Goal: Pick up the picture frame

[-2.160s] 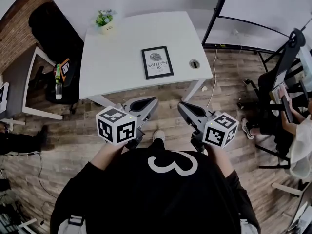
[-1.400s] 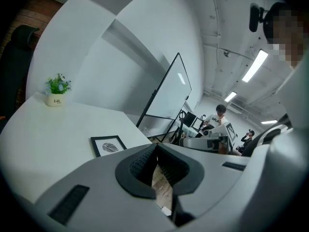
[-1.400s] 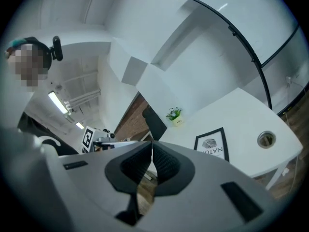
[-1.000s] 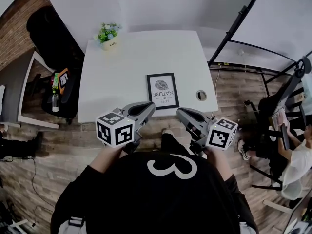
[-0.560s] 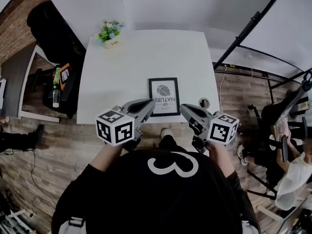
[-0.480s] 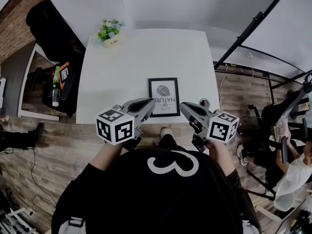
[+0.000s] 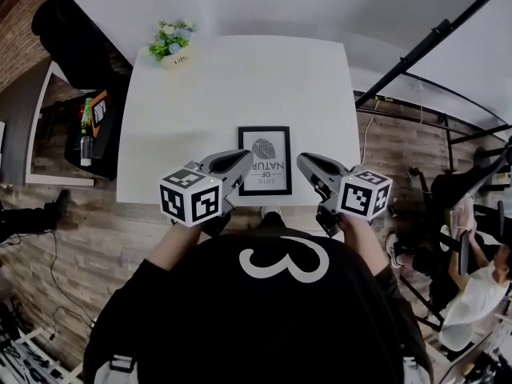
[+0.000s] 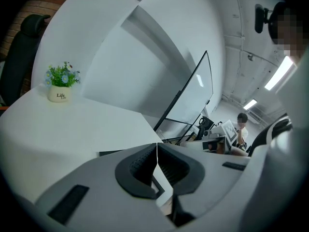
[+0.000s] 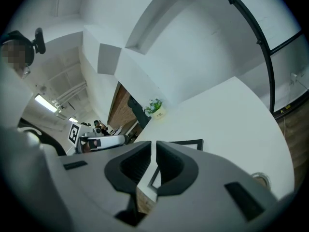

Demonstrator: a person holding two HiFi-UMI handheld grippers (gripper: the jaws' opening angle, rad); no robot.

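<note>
A black picture frame (image 7: 265, 160) with a leaf print lies flat near the front edge of the white table (image 7: 240, 86). My left gripper (image 7: 248, 155) hovers at the frame's left side and my right gripper (image 7: 302, 159) at its right side; neither touches it. Both are shut with nothing between the jaws. In the left gripper view the left gripper (image 8: 157, 146) shows closed jaws, with the frame (image 8: 116, 152) as a dark strip just ahead. In the right gripper view the right gripper (image 9: 155, 144) is also closed, and the frame (image 9: 188, 142) lies just beyond its tips.
A small potted plant (image 7: 170, 50) stands at the table's far left corner. A round cable grommet (image 9: 260, 179) sits in the table right of the frame. A black chair (image 7: 72, 30) and a side desk with a bottle (image 7: 85, 138) stand left. Black stand poles (image 7: 432, 38) rise on the right.
The person has stepped up to the table. Both grippers have moved forward over its front edge and now flank the frame. Their jaws stay shut.
</note>
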